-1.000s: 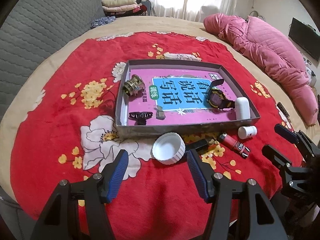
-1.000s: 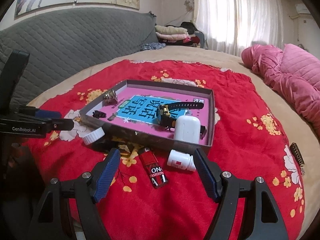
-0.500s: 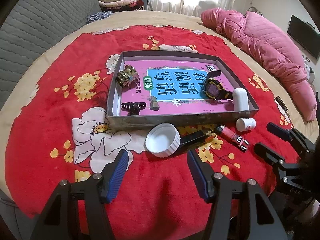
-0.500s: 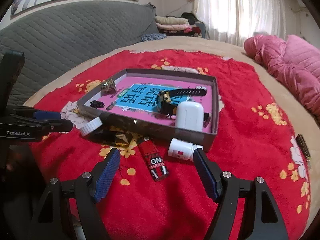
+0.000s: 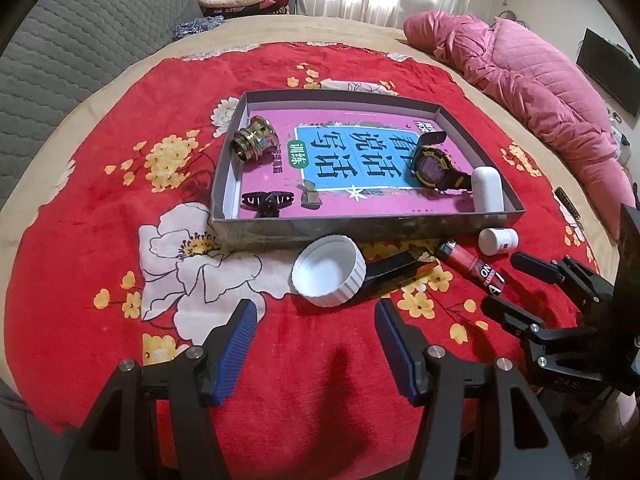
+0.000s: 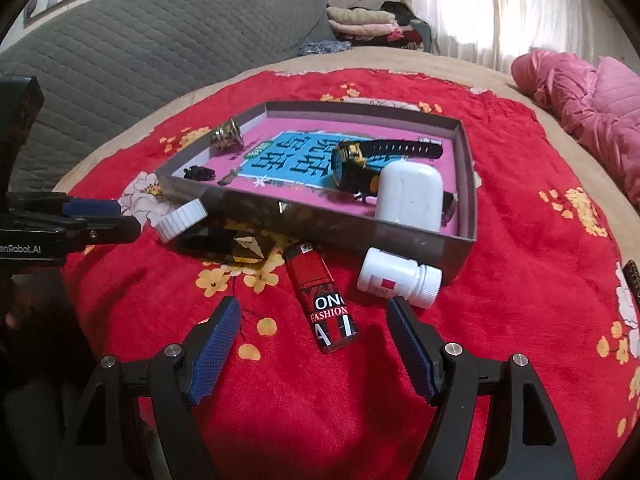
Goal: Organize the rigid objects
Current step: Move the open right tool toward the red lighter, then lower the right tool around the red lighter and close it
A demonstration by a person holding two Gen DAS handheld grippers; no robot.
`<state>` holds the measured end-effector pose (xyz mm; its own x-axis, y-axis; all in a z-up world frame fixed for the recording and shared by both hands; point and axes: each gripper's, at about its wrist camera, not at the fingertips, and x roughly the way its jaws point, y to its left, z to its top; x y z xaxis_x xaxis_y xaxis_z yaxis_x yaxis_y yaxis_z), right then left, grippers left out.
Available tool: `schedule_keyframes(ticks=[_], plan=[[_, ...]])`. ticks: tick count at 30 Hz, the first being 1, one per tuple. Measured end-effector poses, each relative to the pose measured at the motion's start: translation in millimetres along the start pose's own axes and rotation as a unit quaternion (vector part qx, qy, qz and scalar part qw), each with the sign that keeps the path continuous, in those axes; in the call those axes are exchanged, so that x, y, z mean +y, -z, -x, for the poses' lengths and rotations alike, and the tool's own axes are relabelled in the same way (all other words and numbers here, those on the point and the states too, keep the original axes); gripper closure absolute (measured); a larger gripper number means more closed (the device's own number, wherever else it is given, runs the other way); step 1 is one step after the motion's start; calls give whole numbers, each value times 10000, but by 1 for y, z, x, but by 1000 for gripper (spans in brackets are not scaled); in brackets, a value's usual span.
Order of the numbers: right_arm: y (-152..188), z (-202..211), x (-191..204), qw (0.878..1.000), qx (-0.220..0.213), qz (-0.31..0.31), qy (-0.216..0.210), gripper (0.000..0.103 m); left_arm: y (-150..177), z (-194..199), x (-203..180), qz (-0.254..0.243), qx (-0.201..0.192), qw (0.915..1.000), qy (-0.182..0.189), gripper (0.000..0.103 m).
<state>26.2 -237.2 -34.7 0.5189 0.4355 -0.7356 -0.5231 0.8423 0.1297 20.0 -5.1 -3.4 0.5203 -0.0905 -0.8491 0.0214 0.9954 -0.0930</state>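
Tray with watch, white case; both claws released, empty.

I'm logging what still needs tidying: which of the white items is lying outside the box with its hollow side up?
The white jar lid, open side up, in front of the box. The small white bottle lies capped; the earbud case stands inside.

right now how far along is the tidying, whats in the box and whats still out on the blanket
Done: the grey cardboard box holds the brass fitting, black hair clip, yellow-black digital watch and white earbud case. In hand: nothing; the left gripper and right gripper are both open. Left on the red floral blanket: white ribbed cap, black flat wedge, red lighter and small white bottle.
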Motion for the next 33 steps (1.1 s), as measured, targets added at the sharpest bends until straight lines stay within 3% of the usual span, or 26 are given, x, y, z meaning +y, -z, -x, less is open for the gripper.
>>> schedule_keyframes(ticks=[9,21,28,30,33], plan=[[0,-21,0,9996,179,-12,-213,26,-2,-10,-4,-45,1,9998,175,42],[0,-26,30,9965,183,509,-631,26,-6,-26,3,156,67,9997,146,42],[-7,-38,24,9988,172,177,-428,26,-9,-33,3,239,89,9994,218,42],[-9,-41,22,9992,169,124,-338,30,-10,-34,3,243,89,9994,222,42],[-10,-44,16,9996,182,30,-223,45,-10,-38,4,289,124,9993,210,42]])
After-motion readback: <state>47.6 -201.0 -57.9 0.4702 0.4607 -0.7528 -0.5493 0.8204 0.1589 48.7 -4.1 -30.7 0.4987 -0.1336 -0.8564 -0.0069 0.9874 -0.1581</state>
